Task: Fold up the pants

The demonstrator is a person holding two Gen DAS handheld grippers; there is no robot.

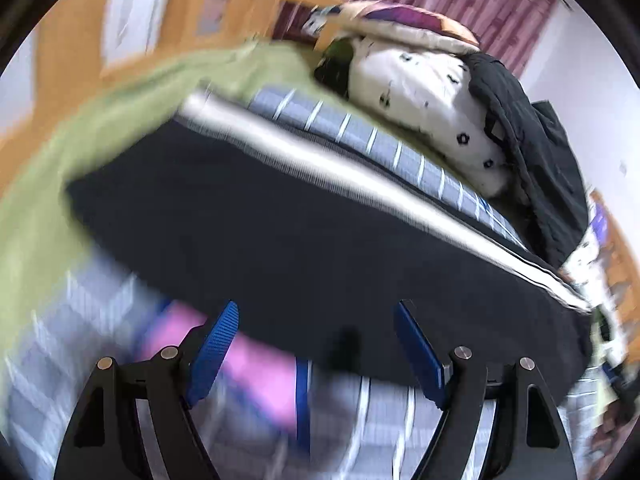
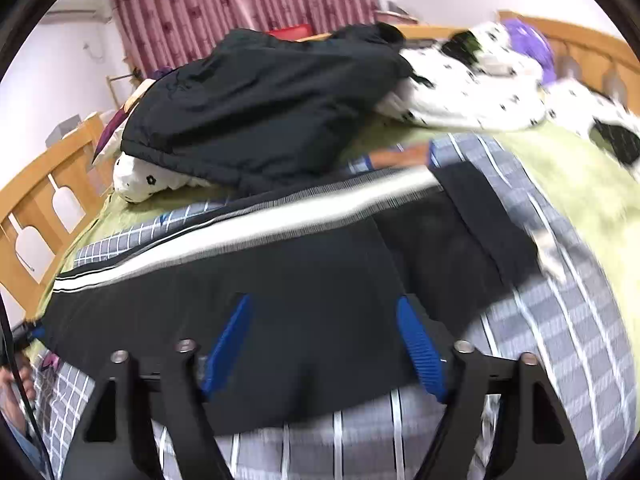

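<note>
Left gripper (image 1: 316,344) is spread wide, blue pads (image 1: 214,346) parted with nothing pinched, and right ahead of its tips lies the black track pants (image 1: 248,216), the near hem edge just past the fingers. Right gripper (image 2: 324,344) is spread too, pads clear of cloth, hovering over the same pants (image 2: 280,280), whose dark panel runs under and beyond both fingers. Beyond the tips in both views the white side stripe (image 2: 248,216) marks the far edge, so the pants look doubled lengthwise and laid flat on the grey checked sheet (image 2: 560,320). Further out sits a black jacket (image 2: 260,108) and a white spotted garment (image 2: 460,92) piled on the green bedspread (image 2: 580,168), with the wooden bed frame (image 2: 36,200) behind. My read: light, floppy knit, probably a bit slick, so it will sag and slide if lifted mid-panel; better to pinch both layers at the near edge, one gripper toward each end, and carry the fold over evenly
</note>
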